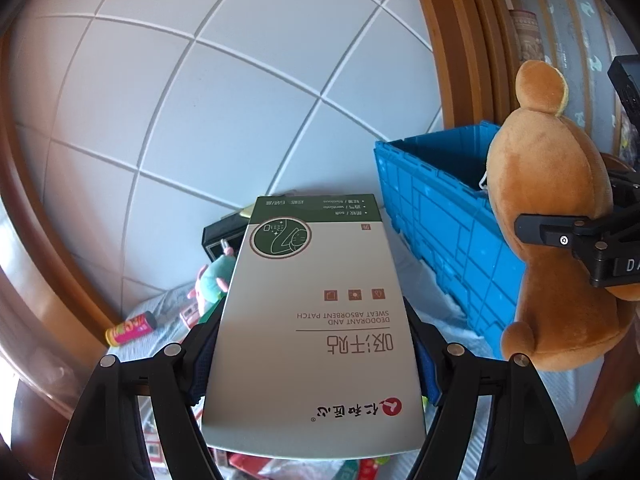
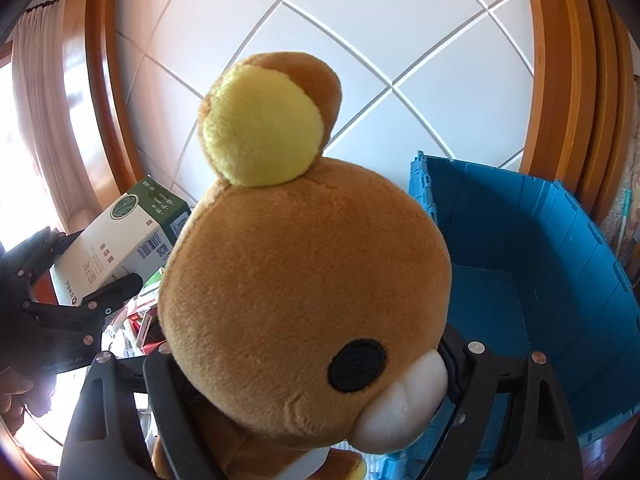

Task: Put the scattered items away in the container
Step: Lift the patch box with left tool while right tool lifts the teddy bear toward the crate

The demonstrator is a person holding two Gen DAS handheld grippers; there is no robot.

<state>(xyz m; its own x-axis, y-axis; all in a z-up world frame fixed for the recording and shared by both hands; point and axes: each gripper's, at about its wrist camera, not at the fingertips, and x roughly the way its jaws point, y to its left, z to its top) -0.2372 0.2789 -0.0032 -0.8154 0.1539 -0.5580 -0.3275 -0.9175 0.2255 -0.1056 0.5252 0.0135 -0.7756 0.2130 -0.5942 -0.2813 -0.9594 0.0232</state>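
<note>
My left gripper (image 1: pixel 314 340) is shut on a white and green patch box (image 1: pixel 316 312), which juts forward and up between its fingers; the same box (image 2: pixel 120 236) shows at the left of the right wrist view. My right gripper (image 2: pixel 308 364) is shut on the head of a brown plush bear (image 2: pixel 296 280) with a yellow ear. In the left wrist view the bear (image 1: pixel 560 216) hangs at the right, beside the blue crate (image 1: pixel 448 216). The open blue crate (image 2: pixel 560 280) lies ahead and to the right of the bear, and what shows of its inside is bare.
On the light bed cover lie a small teal plush (image 1: pixel 216 276), a pink and yellow tube (image 1: pixel 130 328), a black box (image 1: pixel 222 240) and several small packets (image 2: pixel 140 320). A white tiled headboard with a curved wooden frame (image 1: pixel 48 240) rises behind.
</note>
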